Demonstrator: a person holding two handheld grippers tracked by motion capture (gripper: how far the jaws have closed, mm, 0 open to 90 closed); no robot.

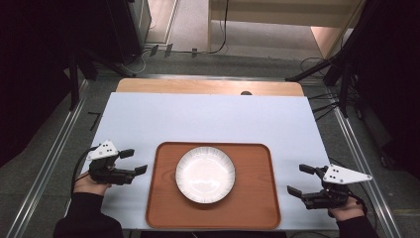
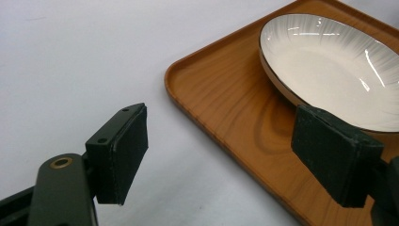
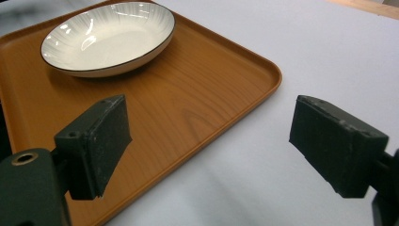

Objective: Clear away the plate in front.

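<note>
Two grippers flank one tray, and the approach depends on which side sits closer. Your left gripper [image 1: 134, 161] rests just beside the left rim of the wooden tray [image 1: 163, 198]; your right gripper [image 1: 301, 179] sits farther off, with a strip of bare white table [image 1: 223, 116] between it and the right rim. Both point inward, toward each other across the tray.

The tray lies near your edge of the table, long axis running side to side. A white bowl [image 1: 205, 174] stands on it, roughly central and a little toward the far rim, touching neither gripper.

In the left gripper view, the jaws stand wide apart with nothing between them; the tray's rounded corner [image 2: 170, 81] lies ahead and toward the right jaw, and the bowl [image 2: 329, 61] beyond it. In the right gripper view, the jaws also stand wide apart and empty; the tray corner [image 3: 275, 75] lies ahead between them, the bowl [image 3: 108, 35] beyond the left jaw.

Judged from this layout, each gripper would travel inward to meet its side rim, and the right has more ground to cover.
</note>
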